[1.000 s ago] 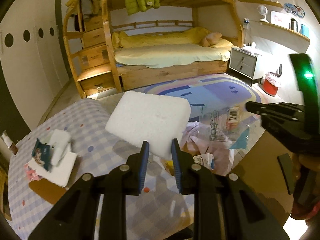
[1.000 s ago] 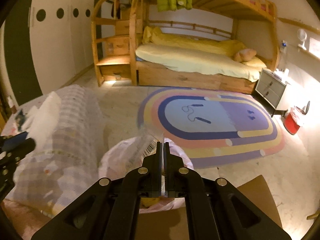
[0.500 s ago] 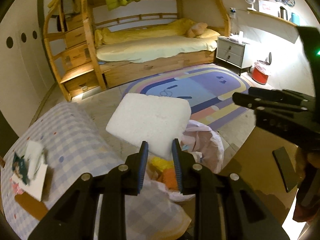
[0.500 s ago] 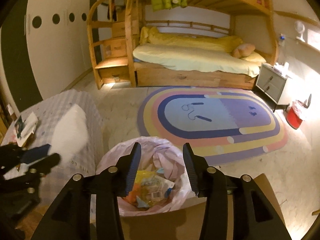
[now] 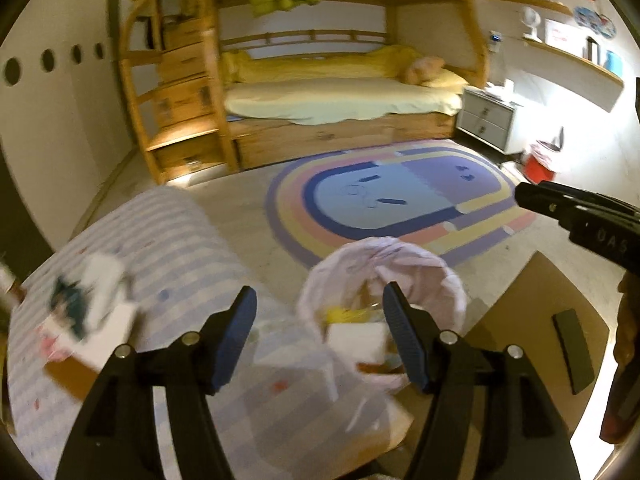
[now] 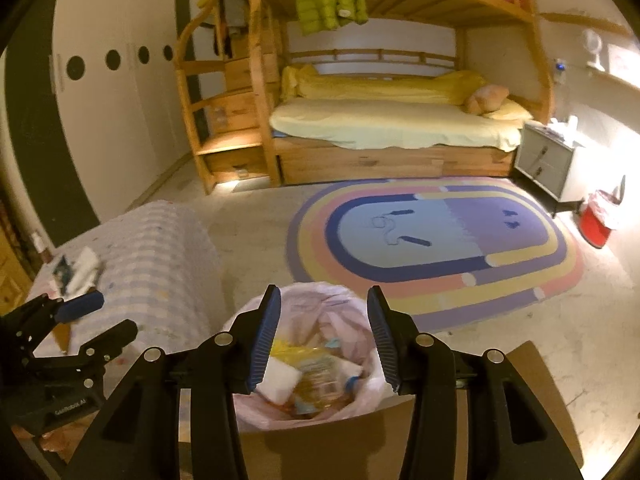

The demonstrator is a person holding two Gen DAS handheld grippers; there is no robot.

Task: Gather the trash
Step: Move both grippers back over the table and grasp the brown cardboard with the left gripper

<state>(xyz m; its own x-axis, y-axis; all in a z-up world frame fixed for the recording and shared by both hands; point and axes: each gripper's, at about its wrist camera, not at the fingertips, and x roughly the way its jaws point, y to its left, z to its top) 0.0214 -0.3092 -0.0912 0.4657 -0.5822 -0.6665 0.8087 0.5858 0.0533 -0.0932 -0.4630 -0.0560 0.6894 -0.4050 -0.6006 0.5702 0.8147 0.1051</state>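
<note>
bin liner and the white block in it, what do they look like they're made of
The bin liner looks like thin plastic film, pale pink and half see-through: it crinkles and folds loosely over the rim. The white block looks like foam or sponge, matte with soft edges and no shine; which of the two, the frames leave open.

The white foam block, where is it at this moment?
The white foam block lies inside the pink-lined trash bag, at its left side beside yellow wrappers, seen in the right wrist view between the open right hand-held gripper fingers.
</note>
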